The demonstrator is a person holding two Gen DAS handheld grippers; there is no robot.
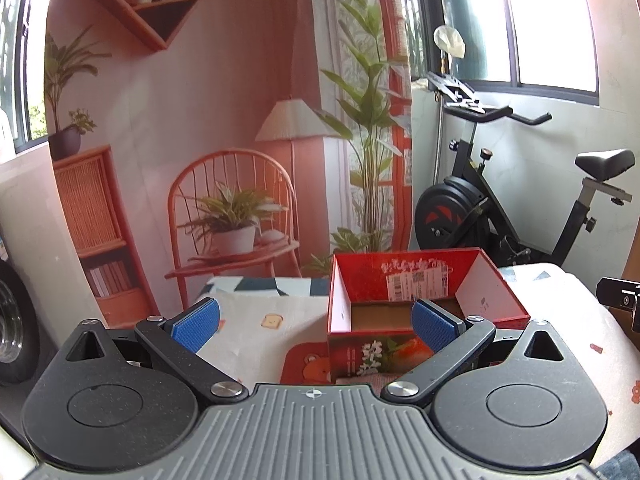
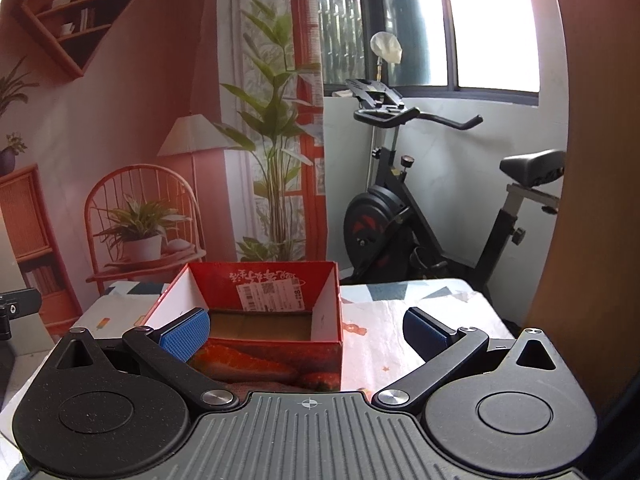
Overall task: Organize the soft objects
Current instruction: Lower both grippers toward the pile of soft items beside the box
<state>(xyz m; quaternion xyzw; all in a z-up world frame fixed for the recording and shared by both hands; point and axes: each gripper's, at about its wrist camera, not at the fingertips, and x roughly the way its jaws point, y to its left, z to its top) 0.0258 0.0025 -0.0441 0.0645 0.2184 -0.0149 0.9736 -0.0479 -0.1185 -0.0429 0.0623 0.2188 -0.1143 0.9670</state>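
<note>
A black exercise bike stands on the floor beyond the table, below a window, with a pale bag capping a thin pole just behind its handlebars. To its left hangs a printed backdrop showing a pink room with a triangular shelf, a lamp, a tall leafy plant and a round-backed chair holding a potted plant. The table wears a pale cloth printed with small cartoon figures, and in the left view a tyre shows at the far left edge.
</note>
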